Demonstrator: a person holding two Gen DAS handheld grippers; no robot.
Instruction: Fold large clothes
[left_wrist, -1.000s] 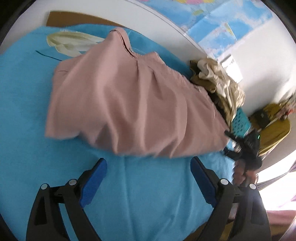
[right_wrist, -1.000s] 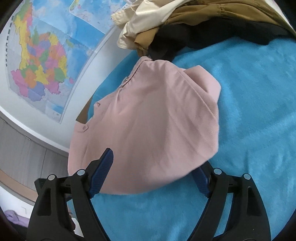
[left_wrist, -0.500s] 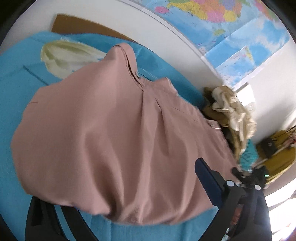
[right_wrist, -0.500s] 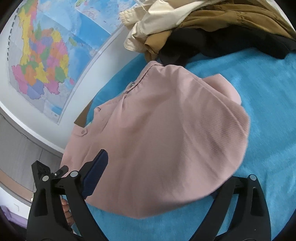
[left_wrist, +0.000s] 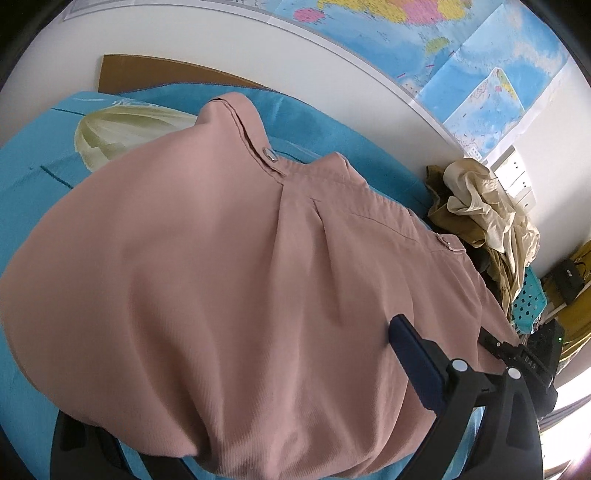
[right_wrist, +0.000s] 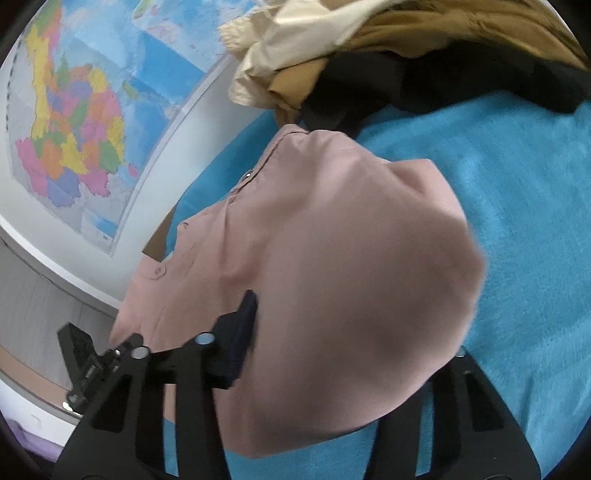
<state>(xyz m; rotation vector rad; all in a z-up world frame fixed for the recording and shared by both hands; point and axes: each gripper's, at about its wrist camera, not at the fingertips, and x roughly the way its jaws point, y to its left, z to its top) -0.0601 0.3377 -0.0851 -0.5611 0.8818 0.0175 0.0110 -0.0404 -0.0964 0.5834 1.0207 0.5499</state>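
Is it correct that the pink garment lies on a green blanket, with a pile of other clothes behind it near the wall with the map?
Not quite: the blanket is blue, not green, as the right wrist view shows. The rest holds: the pink garment lies on it, and the pile of other clothes sits behind it near the wall with the map.

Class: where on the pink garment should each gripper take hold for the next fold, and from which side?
Grip the pink garment at its loose near hem, one gripper at each lower corner, coming from the near edge of the blue blanket. The buttoned band lies far, by the wall.
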